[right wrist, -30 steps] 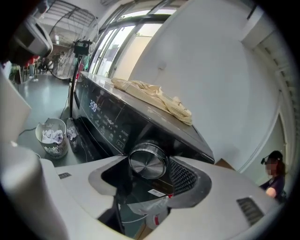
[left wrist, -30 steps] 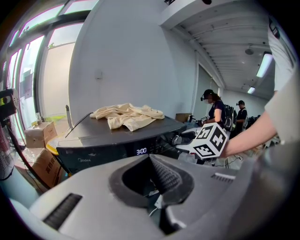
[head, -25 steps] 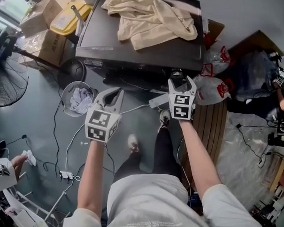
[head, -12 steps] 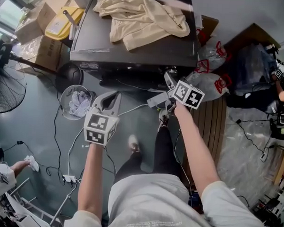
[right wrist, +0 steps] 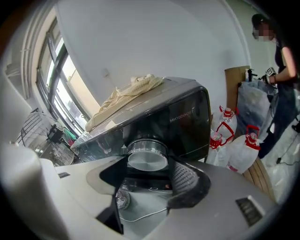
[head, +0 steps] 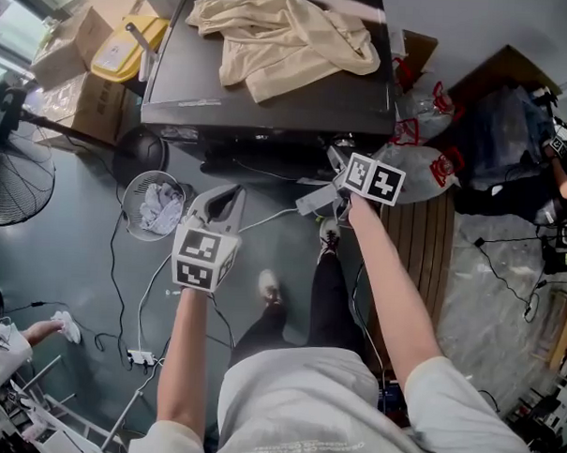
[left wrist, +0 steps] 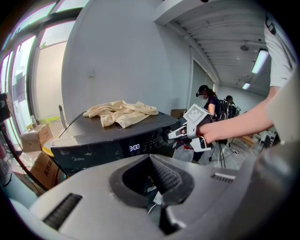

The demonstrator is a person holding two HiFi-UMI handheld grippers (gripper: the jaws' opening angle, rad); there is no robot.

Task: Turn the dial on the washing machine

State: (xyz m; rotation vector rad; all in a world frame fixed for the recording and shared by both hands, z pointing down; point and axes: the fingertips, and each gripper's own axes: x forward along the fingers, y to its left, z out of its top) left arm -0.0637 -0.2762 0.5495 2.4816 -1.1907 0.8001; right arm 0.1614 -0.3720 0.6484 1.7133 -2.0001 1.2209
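Observation:
The dark washing machine (head: 270,94) stands ahead with a beige cloth (head: 283,33) on its lid. My right gripper (head: 340,159) is pressed against the right end of the front panel, its marker cube tilted. In the right gripper view the round silver dial (right wrist: 147,156) sits between the two jaws of my right gripper (right wrist: 149,163), which are shut on it. My left gripper (head: 227,198) hangs in the air in front of the machine, shut and holding nothing. The left gripper view shows the panel display (left wrist: 134,147) reading 3:00 and the right gripper (left wrist: 180,135) at the panel.
A wire basket (head: 156,198) with rags sits on the floor at the left, beside a fan (head: 14,176) and cardboard boxes (head: 85,43). White bags with red handles (head: 422,171) and a wooden pallet (head: 423,255) lie to the right. Cables and a power strip (head: 137,357) cross the floor.
The right gripper has rolled to one side while on the dial, so its marker cube now sits tilted. The left gripper has barely moved.

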